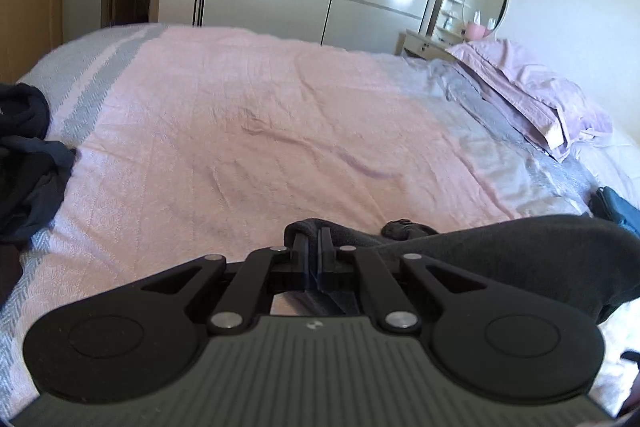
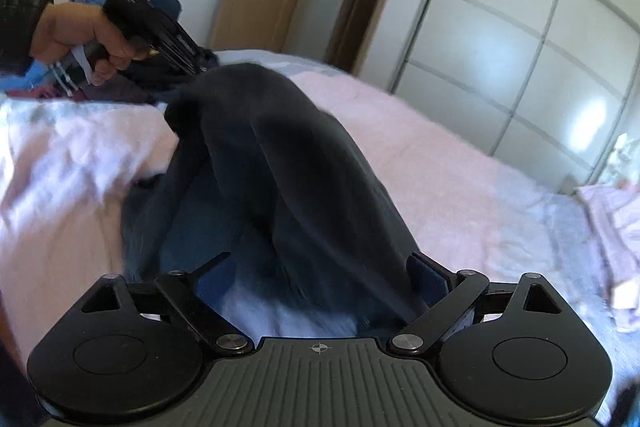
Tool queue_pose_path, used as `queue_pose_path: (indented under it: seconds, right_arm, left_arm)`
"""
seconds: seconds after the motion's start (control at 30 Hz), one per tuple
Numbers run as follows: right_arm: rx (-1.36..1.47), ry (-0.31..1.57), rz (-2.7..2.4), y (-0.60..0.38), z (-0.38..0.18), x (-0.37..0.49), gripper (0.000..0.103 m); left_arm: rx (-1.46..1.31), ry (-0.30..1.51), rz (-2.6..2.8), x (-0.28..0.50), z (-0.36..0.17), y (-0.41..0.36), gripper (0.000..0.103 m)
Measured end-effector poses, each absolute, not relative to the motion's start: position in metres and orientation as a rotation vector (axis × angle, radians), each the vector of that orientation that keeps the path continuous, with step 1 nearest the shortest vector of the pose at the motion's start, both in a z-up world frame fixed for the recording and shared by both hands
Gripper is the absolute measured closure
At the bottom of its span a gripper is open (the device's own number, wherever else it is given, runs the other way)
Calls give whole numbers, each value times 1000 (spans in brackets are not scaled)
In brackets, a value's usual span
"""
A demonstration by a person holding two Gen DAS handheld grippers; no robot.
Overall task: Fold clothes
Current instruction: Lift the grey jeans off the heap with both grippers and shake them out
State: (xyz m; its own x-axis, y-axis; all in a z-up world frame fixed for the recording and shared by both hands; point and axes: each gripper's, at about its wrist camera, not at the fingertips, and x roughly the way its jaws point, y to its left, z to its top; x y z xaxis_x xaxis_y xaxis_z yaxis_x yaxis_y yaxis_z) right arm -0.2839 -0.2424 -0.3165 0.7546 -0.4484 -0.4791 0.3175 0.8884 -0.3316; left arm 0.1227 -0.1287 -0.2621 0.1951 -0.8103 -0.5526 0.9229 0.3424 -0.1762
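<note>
Left claw (image 1: 314,247) sits at the lower middle of its own view with its two black fingers pinched flat together on a fold of the dark garment (image 1: 520,259), which spreads away to the lower right of that picture. Right claw (image 2: 316,287), at the bottom of its view, stands spread wide; the same dark cloth (image 2: 288,155) drapes through the gap and brushes the right-hand finger, but nothing presses on it, so I'd say that side is let go. From there the cloth rises like a tent toward the upper left, where a hand (image 2: 76,35) grips the other tool above it.

Beyond lies the pink bedspread (image 1: 248,115), wrinkled but bare in the middle. More dark clothes (image 1: 24,163) sit heaped at the left edge, and pillows (image 1: 536,95) lie at the upper right.

To my eye the folding is barely started: this piece hangs bunched rather than laid flat, no neat stack shows anywhere, and the heap looks untouched.
</note>
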Motion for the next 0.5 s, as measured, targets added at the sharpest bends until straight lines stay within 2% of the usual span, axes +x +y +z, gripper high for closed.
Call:
queue_pose_path:
  seconds: [0.13, 0.3, 0.37, 0.4, 0.43, 0.5]
  right_arm:
    - [-310, 596, -565, -264, -355, -315, 9]
    - [-283, 557, -626, -305, -390, -311, 10]
    - [-246, 525, -649, -315, -398, -309, 31]
    - [-226, 516, -661, -322, -400, -308, 63]
    - [-205, 506, -672, -328, -402, -307, 82]
    - [-176, 473, -687, -338, -402, -310, 97]
  left_arm:
    - [202, 535, -1241, 111, -274, -115, 101]
    - [201, 436, -1268, 106, -287, -103, 100]
    - [211, 410, -1278, 104, -292, -100, 100]
    - [215, 398, -1282, 103, -294, -99, 100]
    - [219, 389, -1287, 102, -296, -97, 100]
    - [226, 370, -1298, 101, -299, -92, 98]
